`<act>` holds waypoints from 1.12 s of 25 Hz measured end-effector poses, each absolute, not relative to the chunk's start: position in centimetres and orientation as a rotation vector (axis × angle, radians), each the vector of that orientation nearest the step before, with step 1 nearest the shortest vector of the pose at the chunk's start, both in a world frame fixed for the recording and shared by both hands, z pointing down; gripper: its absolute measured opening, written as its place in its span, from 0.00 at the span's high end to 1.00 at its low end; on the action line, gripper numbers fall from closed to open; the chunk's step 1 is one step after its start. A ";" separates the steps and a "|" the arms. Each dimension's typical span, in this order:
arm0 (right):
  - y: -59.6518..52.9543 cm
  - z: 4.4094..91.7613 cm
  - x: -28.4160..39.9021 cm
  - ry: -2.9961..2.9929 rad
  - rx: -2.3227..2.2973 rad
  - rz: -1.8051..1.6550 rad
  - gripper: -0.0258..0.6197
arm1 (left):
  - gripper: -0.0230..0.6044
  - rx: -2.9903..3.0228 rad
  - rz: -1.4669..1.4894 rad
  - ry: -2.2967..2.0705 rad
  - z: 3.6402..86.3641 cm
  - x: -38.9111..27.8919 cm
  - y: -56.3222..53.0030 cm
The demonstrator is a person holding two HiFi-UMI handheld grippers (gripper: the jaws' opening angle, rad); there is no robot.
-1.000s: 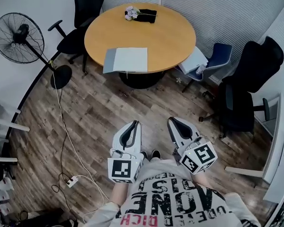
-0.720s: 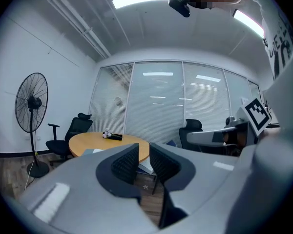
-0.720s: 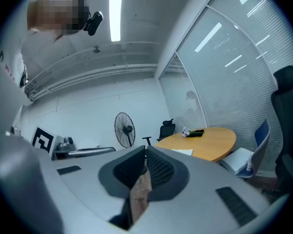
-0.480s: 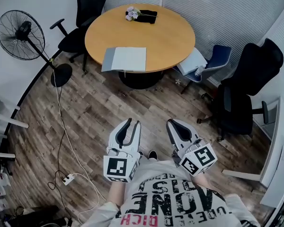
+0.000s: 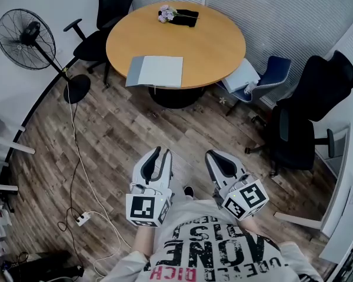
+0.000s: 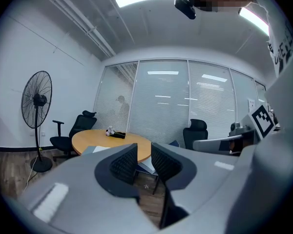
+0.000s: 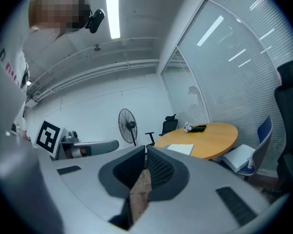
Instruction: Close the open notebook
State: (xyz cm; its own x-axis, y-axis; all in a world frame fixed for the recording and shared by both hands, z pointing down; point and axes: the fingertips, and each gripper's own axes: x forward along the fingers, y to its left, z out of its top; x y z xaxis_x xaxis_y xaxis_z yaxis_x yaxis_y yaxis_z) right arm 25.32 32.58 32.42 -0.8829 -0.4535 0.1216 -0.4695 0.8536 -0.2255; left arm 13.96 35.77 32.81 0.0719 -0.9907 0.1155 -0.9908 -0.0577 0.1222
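Note:
The open notebook (image 5: 156, 71) lies flat with pale pages up near the front edge of the round orange table (image 5: 200, 43), far ahead of both grippers. It also shows small in the left gripper view as a notebook (image 6: 94, 149) and in the right gripper view as a notebook (image 7: 180, 149). My left gripper (image 5: 160, 153) is held in front of the person's chest over the wood floor, open and empty (image 6: 144, 153); its jaws have just opened from nearly shut and then eased in slightly. My right gripper (image 5: 215, 154) hangs beside it, shut on nothing (image 7: 145, 151).
A bunch of flowers and a black object (image 5: 176, 14) lie at the table's far side. A standing fan (image 5: 23, 35) is at left, with a cable and power strip (image 5: 80, 219) on the floor. A black chair (image 5: 109, 13), a blue chair (image 5: 267, 75) and another black chair (image 5: 309, 113) ring the table.
The left gripper's jaws, nearly shut a second ago, now stand apart. Both grippers stay in about the same place; the right one is unchanged.

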 end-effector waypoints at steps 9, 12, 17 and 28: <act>28.3 32.8 21.8 -2.932 0.768 0.401 0.93 | 0.82 2.174 -0.005 -2.014 33.2 10.2 31.5; 26.2 32.4 19.8 -2.933 0.785 0.405 0.93 | 0.82 2.179 0.002 -1.997 33.2 8.3 29.5; 22.7 31.6 16.3 -2.930 0.821 0.404 0.93 | 0.82 2.196 0.044 -1.979 32.9 4.7 26.3; 18.9 31.7 12.0 -2.913 0.917 0.409 0.93 | 0.83 2.239 0.054 -1.944 33.1 -0.6 22.9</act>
State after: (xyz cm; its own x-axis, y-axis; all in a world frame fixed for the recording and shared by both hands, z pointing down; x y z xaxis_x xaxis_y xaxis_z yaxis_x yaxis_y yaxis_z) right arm 12.02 18.89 31.75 -0.8213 -0.5540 0.1365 -0.5702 0.7880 -0.2324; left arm -0.59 22.92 33.06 0.1469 -0.9790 0.1417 -0.9853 -0.1321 0.1086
